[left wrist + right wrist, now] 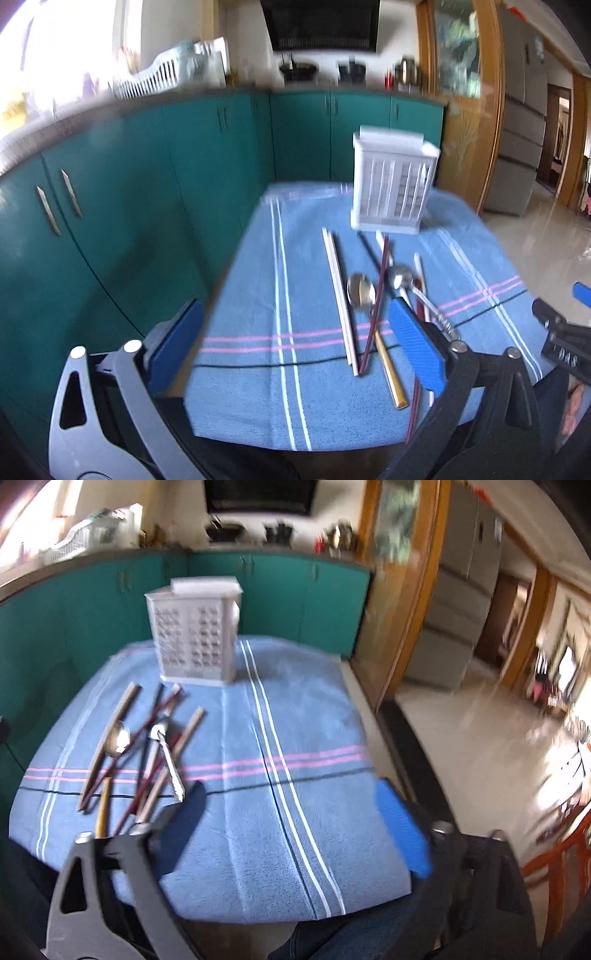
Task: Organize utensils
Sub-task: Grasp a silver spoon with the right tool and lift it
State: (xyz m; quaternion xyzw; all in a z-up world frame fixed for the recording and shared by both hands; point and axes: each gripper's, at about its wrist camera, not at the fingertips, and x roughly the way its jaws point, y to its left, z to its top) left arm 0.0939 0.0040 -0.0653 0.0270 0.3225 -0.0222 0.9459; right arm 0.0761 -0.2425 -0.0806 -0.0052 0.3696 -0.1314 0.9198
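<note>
A white slotted utensil holder (392,184) stands upright at the far side of a blue striped cloth (258,288); it also shows in the right wrist view (194,640). In front of it lie loose utensils: white chopsticks (340,295), dark red chopsticks (376,299), a gold-handled spoon (362,291) and a silver spoon (400,277). The same pile (144,749) shows at the left in the right wrist view. My left gripper (295,339) is open and empty above the cloth's near edge, left of the pile. My right gripper (295,823) is open and empty, right of the pile.
Teal cabinets (147,184) run along the left and back. A wooden door frame (491,110) and a shiny tiled floor (480,738) lie to the right. The table edge (365,701) is exposed at the right of the cloth.
</note>
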